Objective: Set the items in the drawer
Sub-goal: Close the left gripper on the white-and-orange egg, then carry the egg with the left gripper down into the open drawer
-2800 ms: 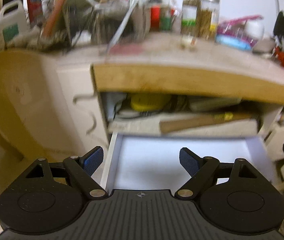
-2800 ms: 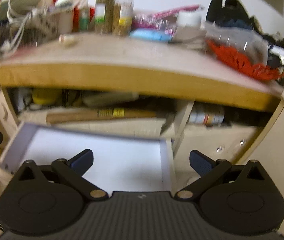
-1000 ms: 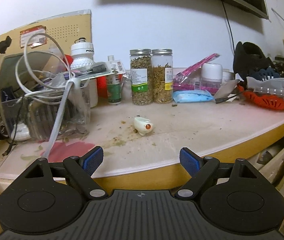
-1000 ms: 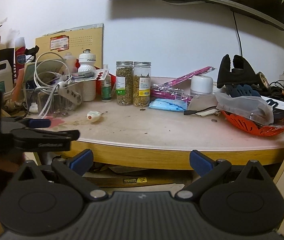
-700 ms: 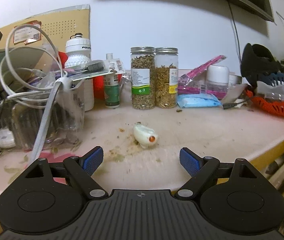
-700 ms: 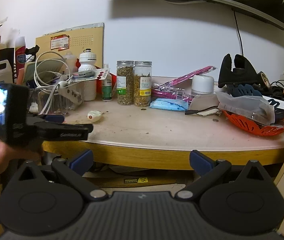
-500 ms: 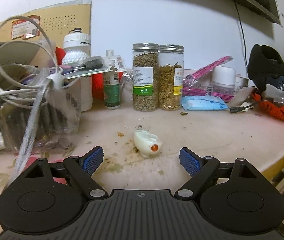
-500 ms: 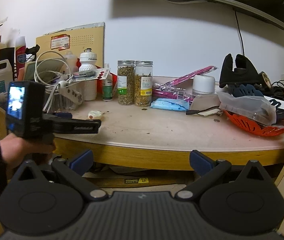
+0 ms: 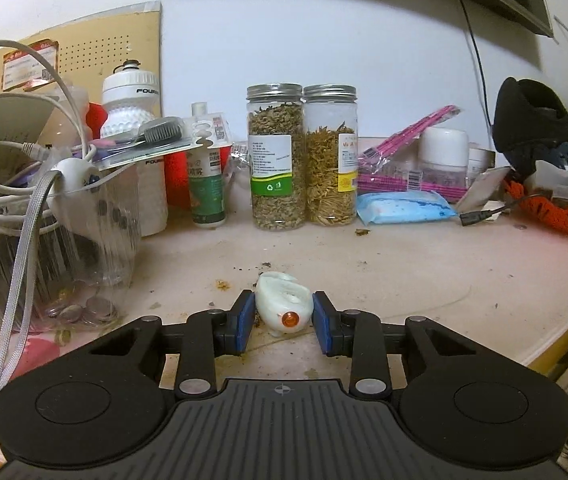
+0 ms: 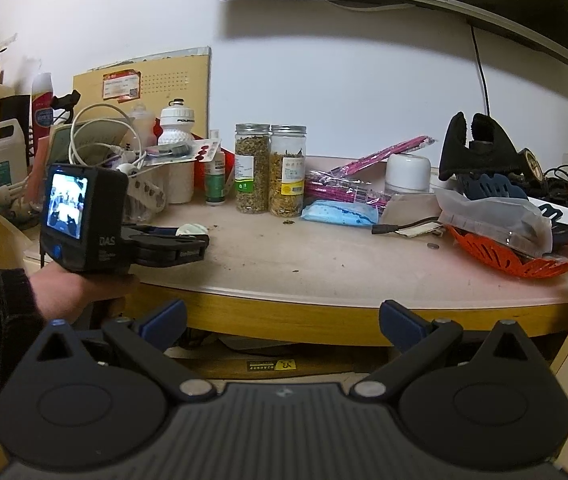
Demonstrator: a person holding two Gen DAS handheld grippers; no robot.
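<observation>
A small white toy with an orange dot (image 9: 282, 308) lies on the pinkish desk top (image 9: 424, 276). My left gripper (image 9: 283, 326) sits low on the desk with its blue pads closed in on both sides of the toy, touching or nearly so. In the right wrist view the left gripper (image 10: 194, 242) reaches over the desk's left part, with a bit of the toy (image 10: 190, 229) showing above it. My right gripper (image 10: 282, 322) is open and empty, held in front of the desk edge. The drawer is out of view.
Two jars of dried herbs (image 9: 302, 160) stand behind the toy. A clear bin with cables and coins (image 9: 44, 240) is at the left. A blue packet (image 9: 404, 206), pink sticks (image 9: 408, 148) and an orange basket (image 9: 560, 216) are at the right. The desk's yellow edge (image 10: 324, 316) faces my right gripper.
My left gripper moved forward and down to the toy, and its jaws closed from wide open to around it. My right gripper stayed still and open.
</observation>
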